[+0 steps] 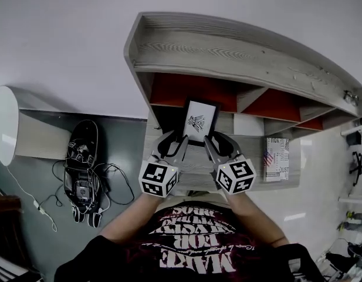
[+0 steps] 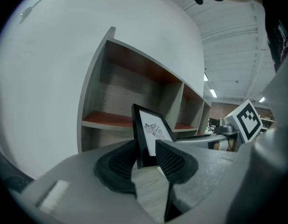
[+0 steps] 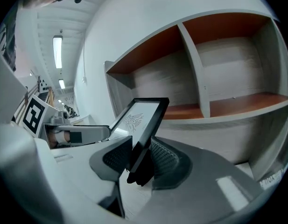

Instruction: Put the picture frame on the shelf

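A black picture frame [image 1: 199,122] with a white print of a dark emblem stands upright between my two grippers, in front of the leftmost compartment of the shelf [image 1: 227,51]. The left gripper [image 1: 179,147] is shut on the frame's left lower edge. The right gripper [image 1: 209,144] is shut on its right lower edge. In the left gripper view the frame [image 2: 151,132] sits between the ribbed pads of the gripper [image 2: 146,160], before the shelf [image 2: 106,120]. In the right gripper view the frame [image 3: 141,122] leans left in the gripper [image 3: 140,160], with the red-backed shelf [image 3: 237,101] behind.
The shelf unit has several open compartments with red inner faces and a wood-grain ledge [image 1: 195,166] beneath the frame. A printed box [image 1: 277,157] lies on that ledge to the right. A black device with cables [image 1: 82,169] lies on the floor at left.
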`<state>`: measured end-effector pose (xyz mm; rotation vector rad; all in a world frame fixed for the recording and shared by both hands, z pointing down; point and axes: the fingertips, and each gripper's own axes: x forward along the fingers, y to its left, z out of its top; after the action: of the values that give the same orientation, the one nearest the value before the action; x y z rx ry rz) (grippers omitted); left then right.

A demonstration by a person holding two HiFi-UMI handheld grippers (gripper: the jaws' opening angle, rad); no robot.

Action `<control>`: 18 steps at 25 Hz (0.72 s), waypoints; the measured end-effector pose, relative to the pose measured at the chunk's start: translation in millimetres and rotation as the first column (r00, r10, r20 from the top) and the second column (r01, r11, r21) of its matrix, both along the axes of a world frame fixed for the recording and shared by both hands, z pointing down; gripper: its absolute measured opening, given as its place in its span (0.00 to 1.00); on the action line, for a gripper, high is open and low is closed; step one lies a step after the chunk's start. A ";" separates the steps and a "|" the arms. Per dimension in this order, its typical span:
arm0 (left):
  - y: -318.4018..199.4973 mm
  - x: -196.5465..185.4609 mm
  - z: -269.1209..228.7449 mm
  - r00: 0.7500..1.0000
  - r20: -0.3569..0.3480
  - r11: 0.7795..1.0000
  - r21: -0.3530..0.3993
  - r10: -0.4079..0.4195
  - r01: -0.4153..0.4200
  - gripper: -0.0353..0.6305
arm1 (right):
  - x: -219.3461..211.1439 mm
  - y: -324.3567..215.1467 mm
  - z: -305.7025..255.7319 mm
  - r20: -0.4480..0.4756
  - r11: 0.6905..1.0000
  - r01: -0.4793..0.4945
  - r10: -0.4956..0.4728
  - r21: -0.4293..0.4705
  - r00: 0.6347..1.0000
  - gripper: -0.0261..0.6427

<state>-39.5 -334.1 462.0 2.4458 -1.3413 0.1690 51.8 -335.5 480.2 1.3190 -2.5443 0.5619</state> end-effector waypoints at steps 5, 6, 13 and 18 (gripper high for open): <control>-22.5 -0.2 -7.6 0.999 -0.019 1.000 -0.015 -0.027 0.027 0.26 | 0.5 -23.7 -9.6 0.014 1.000 0.027 -0.027 0.012 1.000 0.26; -27.2 -0.8 -8.7 0.999 -0.020 0.999 -0.020 -0.033 0.032 0.26 | -0.1 -29.3 -12.1 0.016 0.999 0.032 -0.033 0.016 0.999 0.26; -59.5 -3.1 -17.7 0.997 -0.012 0.997 -0.033 -0.073 0.072 0.26 | -2.5 -64.7 -27.6 0.040 0.998 0.057 -0.058 0.035 0.998 0.25; -82.2 -3.0 -24.9 0.996 -0.038 0.995 -0.062 -0.084 0.081 0.26 | -0.9 -87.7 -36.9 0.078 0.999 0.042 -0.045 0.033 0.996 0.25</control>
<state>-42.5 -416.3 437.1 2.3274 -1.3967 0.1366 51.0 -423.1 443.4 1.2721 -2.6485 0.5792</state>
